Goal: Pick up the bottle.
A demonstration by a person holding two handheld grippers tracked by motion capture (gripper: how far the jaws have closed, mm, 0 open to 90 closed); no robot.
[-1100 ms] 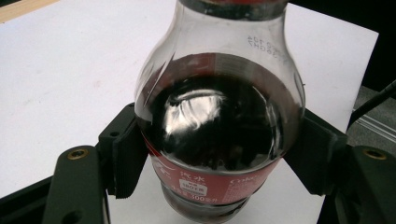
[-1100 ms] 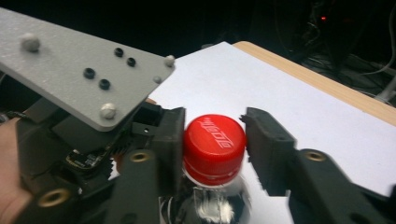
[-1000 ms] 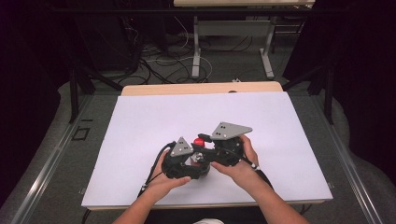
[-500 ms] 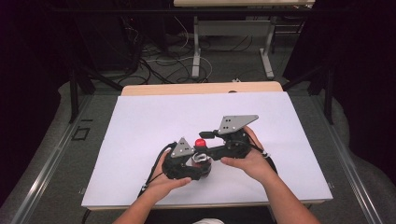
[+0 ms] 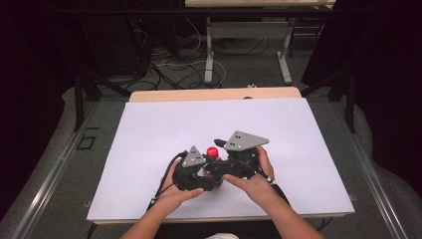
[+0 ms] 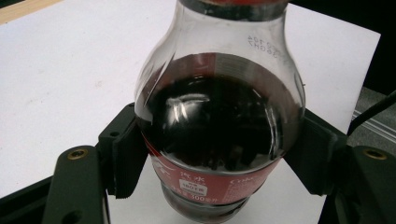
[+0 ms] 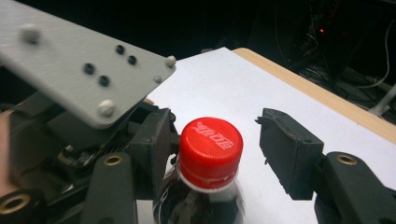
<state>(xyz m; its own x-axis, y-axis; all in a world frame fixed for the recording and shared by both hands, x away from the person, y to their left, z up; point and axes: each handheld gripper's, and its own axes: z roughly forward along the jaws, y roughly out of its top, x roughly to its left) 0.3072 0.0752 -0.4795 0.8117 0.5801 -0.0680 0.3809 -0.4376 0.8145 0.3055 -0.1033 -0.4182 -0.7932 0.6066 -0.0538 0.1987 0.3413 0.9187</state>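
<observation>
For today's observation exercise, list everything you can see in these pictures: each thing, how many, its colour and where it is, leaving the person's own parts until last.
Bottle: one, clear with dark drink and red label, upright on the table between both grippers.
Cap: one, red, on the bottle.
Table: one, white top with a wooden far edge, centre.
Cables: several, dark and white, on the floor beyond the table.
Left gripper: one, black, jaws clamped on the bottle's body.
Right gripper: one, black, jaws either side of the cap, just been opening, one jaw clear of it.
Hands: two, holding the grippers.
</observation>
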